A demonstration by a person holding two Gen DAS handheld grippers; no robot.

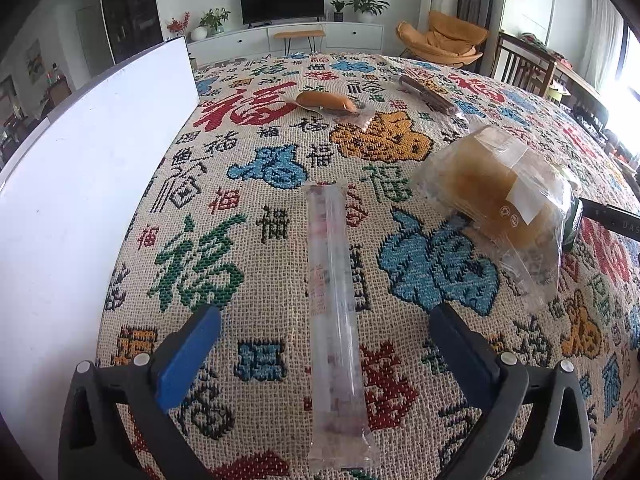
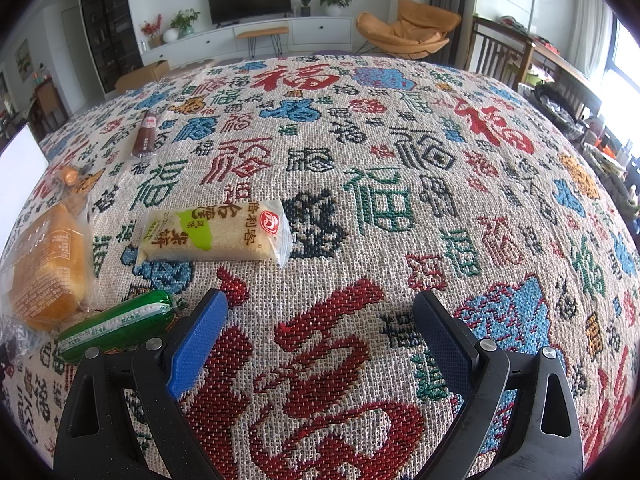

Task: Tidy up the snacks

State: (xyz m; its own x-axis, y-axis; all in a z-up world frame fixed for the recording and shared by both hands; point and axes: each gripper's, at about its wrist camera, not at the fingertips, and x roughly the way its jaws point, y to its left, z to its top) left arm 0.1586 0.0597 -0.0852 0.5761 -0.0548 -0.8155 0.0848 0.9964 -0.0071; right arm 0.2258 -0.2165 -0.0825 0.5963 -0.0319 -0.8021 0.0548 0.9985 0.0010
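Woven cloth (image 2: 360, 184) over the tabletop: repeated 福 characters in red, blue, green, black and orange. Rice cracker packet (image 2: 214, 236): 倍利客, 台湾风味米饼, red round logo. Other wrappers' print too small to read.

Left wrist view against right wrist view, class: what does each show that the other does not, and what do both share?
Only the left wrist view shows the long clear tube packet between the open left tongs, and the white board. Only the right shows the rice cracker packet and the open right tongs. Both share the bagged bread, brown stick snack, green sausage and patterned cloth.
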